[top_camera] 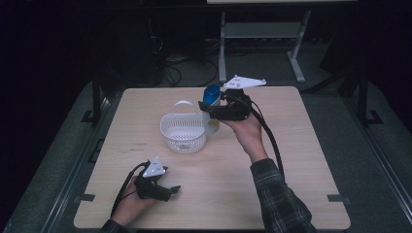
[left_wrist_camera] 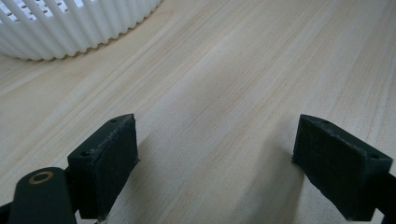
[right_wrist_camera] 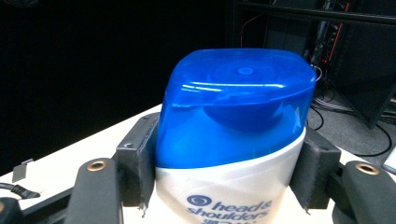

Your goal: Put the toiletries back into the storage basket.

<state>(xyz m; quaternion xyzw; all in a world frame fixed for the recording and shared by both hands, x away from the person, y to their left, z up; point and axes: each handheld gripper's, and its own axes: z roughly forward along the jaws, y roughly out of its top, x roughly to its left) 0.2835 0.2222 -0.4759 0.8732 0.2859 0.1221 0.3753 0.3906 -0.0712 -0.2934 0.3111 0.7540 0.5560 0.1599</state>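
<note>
A white shampoo bottle [right_wrist_camera: 229, 186] with a blue cap [right_wrist_camera: 236, 102] stands upright between the pads of my right gripper [right_wrist_camera: 229, 172], which is shut on it just below the cap. In the high view that right gripper [top_camera: 210, 109] holds the bottle [top_camera: 212, 95] above the table, beside the right rim of a white slotted basket [top_camera: 183, 132]. The basket looks empty and has its handle up. My left gripper [top_camera: 170, 190] rests near the table's front left, open with only bare wood between its pads [left_wrist_camera: 107, 158]. The basket wall [left_wrist_camera: 70, 28] shows at the top left of the left gripper view.
The light wooden table [top_camera: 272, 170] has a dark floor on all sides. A grey metal stand [top_camera: 262, 34] and loose cables lie beyond the far edge. The right forearm, in a plaid sleeve [top_camera: 282, 199], crosses the table's front right.
</note>
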